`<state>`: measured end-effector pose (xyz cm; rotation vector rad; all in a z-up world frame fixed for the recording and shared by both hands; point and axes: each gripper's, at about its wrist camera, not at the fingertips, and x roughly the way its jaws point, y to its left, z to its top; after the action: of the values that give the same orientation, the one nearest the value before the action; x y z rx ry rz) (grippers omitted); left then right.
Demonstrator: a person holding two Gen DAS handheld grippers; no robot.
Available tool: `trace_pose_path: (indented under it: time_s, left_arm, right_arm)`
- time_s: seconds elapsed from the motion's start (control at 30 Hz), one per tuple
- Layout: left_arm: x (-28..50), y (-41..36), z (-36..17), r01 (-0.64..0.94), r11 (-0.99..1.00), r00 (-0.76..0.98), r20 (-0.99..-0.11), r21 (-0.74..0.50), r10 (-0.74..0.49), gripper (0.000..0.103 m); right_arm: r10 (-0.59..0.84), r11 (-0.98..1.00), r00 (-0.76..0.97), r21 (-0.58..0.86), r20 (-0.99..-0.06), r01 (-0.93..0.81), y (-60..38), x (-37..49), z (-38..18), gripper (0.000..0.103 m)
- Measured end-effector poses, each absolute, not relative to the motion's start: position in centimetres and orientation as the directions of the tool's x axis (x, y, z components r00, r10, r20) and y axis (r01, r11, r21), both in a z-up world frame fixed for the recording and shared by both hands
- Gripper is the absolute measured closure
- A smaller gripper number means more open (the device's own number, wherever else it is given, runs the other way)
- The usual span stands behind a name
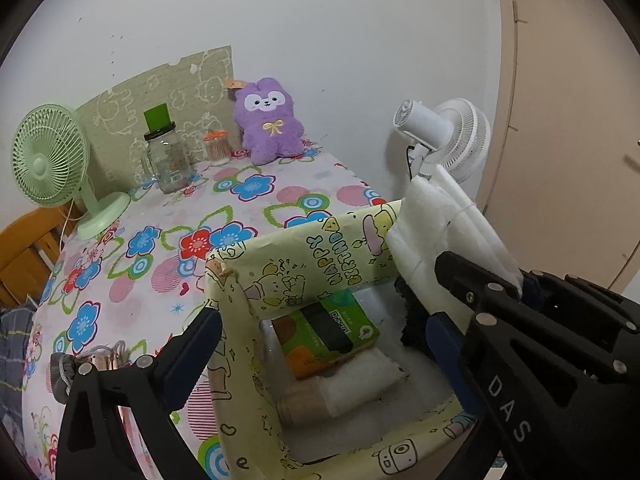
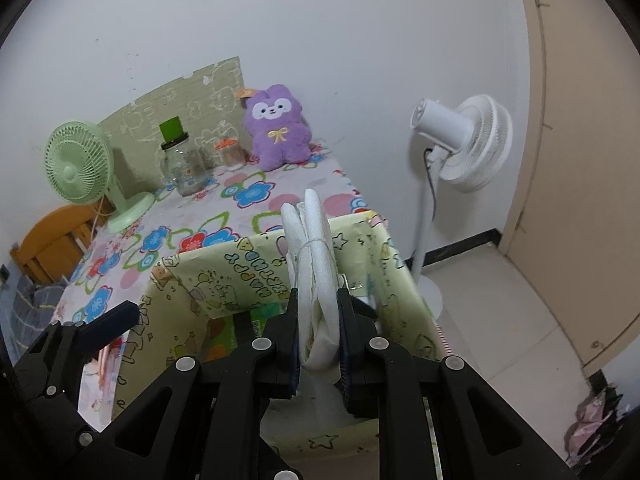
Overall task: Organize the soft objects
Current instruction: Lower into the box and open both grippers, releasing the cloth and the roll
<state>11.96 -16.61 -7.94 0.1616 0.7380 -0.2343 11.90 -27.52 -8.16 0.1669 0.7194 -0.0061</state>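
A yellow cartoon-print box [image 1: 256, 300] [image 2: 188, 284] stands at the near edge of a flowered table. Inside lie a green packet [image 1: 332, 328], a tan roll [image 1: 300, 400] and white padding. My right gripper [image 2: 318, 320] is shut on a folded white foam bundle [image 2: 314, 248] tied with string, held upright over the box's right side; it also shows in the left wrist view [image 1: 444, 232]. My left gripper [image 1: 324, 328] is open, its fingers either side of the box's left wall. A purple plush toy [image 1: 268, 124] [image 2: 280, 132] sits at the table's back against the wall.
A green desk fan [image 1: 52, 164] [image 2: 84, 168], a glass jar with a green lid [image 1: 166, 156] [image 2: 182, 164] and a small orange-lidded jar [image 1: 217, 146] stand at the back. A white pedestal fan [image 1: 448, 136] [image 2: 464, 140] stands right of the table. A wooden chair [image 2: 52, 240] is left.
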Motion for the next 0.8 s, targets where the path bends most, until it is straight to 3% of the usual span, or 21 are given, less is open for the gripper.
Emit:
trace_pose_path:
  time_s: [0.17,0.27,0.3,0.33,0.5,0.7,0.8]
  left_arm:
    - [12.1,-16.6,-8.0,0.262,0.962,0.715,-0.684,0.071,-0.144,0.000]
    - [12.0,-16.6,-8.0,0.257,0.963,0.717,-0.684,0.083,-0.132,0.000]
    - [12.0,-16.5,-7.9,0.260,0.963,0.715,-0.685,0.074,-0.141,0.000]
    - [11.9,-16.5,-7.9,0.263,0.963,0.713,-0.685,0.067,-0.147,0.000]
    - [11.5,-16.2,-7.6,0.261,0.963,0.715,-0.683,0.063,-0.149,0.000]
    - [10.7,-15.3,-6.5,0.254,0.966,0.733,-0.661,0.044,-0.162,0.000]
    - [10.2,-14.9,-6.0,0.251,0.967,0.742,-0.649,0.042,-0.164,0.000]
  right_arm:
    - [0.073,0.985,0.734,0.164,-0.675,0.052,-27.5,12.3,-8.5,0.074]
    - [0.041,0.989,0.738,0.134,-0.674,0.068,-27.5,12.1,-8.4,0.050]
    - [0.055,0.987,0.741,0.151,-0.670,0.063,-27.5,12.0,-8.3,0.037]
    - [0.068,0.982,0.745,0.175,-0.664,0.066,-27.7,11.8,-8.3,0.032]
    - [0.061,0.982,0.755,0.175,-0.653,0.072,-27.5,11.2,-7.8,0.032]
    - [0.048,0.984,0.782,0.162,-0.622,0.069,-26.9,10.2,-6.5,0.020]
    - [0.046,0.985,0.791,0.159,-0.611,0.065,-26.5,9.8,-5.9,0.019]
